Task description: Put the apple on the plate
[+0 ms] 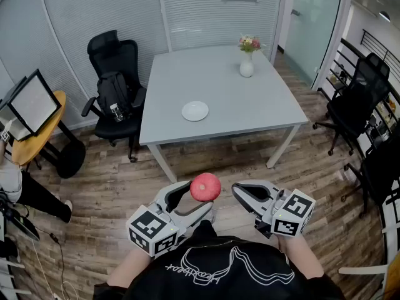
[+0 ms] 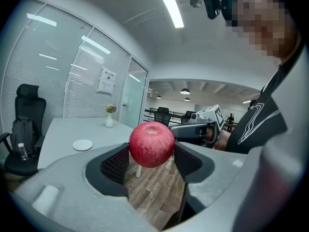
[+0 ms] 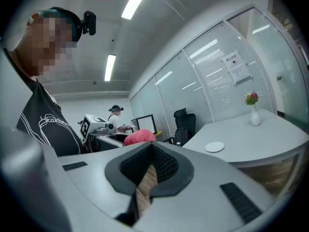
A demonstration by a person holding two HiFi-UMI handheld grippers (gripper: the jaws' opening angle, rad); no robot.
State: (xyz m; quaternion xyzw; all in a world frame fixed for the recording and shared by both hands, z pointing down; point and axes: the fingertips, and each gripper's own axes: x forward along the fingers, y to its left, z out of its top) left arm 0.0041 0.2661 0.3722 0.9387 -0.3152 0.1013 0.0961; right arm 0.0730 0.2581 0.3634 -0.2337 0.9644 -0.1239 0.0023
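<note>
The left gripper pinches the apple between its jaw pads, out near the tips. The right gripper has its jaws pressed together on nothing, with the apple just off to their side. A white plate lies well ahead of the left jaws on the bench.

To do this well, hold the pinch firm and level, bring the jaws over the plate, lower until the apple rests, then spread.

The apple is red, round and smooth, dimple upward. It would likely roll once freed.
</note>
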